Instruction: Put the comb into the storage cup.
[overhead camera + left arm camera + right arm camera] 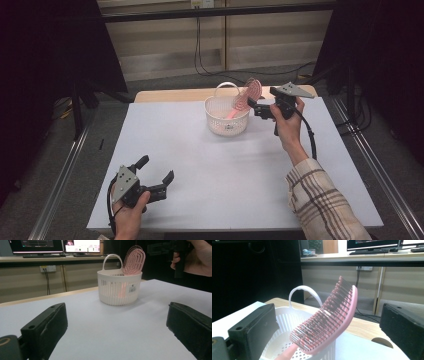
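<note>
Left gripper (156,170) sat low at the near-left of the table (210,170), well apart from the basket (227,117), jaws spread wide with nothing between them. We noted the white slotted basket toward the far middle of the table, handle upright. A pink hairbrush (245,97) leaned in it, handle down inside, bristled head sticking out over the rim on the basket's right. Right gripper (252,106) was held just right of the basket, above the table; its jaws stood wide apart, flanking the brush head without touching it.
</note>
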### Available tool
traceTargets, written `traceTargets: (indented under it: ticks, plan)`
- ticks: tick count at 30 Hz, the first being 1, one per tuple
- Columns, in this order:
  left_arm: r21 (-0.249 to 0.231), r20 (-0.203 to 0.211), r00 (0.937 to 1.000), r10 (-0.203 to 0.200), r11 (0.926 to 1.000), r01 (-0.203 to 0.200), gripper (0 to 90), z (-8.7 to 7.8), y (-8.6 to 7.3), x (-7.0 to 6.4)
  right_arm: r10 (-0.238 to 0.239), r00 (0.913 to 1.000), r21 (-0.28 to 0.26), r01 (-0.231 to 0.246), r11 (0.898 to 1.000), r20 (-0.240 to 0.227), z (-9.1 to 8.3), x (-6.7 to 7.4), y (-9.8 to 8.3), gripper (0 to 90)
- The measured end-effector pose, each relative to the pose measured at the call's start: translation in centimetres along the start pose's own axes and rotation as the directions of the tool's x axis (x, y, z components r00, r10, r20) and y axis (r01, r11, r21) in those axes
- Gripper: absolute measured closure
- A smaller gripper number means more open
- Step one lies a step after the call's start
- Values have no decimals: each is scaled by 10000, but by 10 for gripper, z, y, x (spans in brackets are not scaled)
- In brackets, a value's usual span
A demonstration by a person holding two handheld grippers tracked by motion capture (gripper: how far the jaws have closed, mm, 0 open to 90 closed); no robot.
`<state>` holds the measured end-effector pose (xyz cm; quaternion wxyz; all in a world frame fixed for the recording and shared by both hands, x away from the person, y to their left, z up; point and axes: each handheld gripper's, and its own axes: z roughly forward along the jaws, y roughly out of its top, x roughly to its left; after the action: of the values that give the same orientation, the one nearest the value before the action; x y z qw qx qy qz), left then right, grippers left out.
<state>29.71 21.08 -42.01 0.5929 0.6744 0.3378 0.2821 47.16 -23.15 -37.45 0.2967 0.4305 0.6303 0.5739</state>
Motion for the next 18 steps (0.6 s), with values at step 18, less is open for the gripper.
traceTargets:
  ticks: [18]
  plan:
    - [-197,-319,9995,-79,9998,73,35,-1,2,1,-238,9997,-422,240,9988,33,-36,9,-6,0]
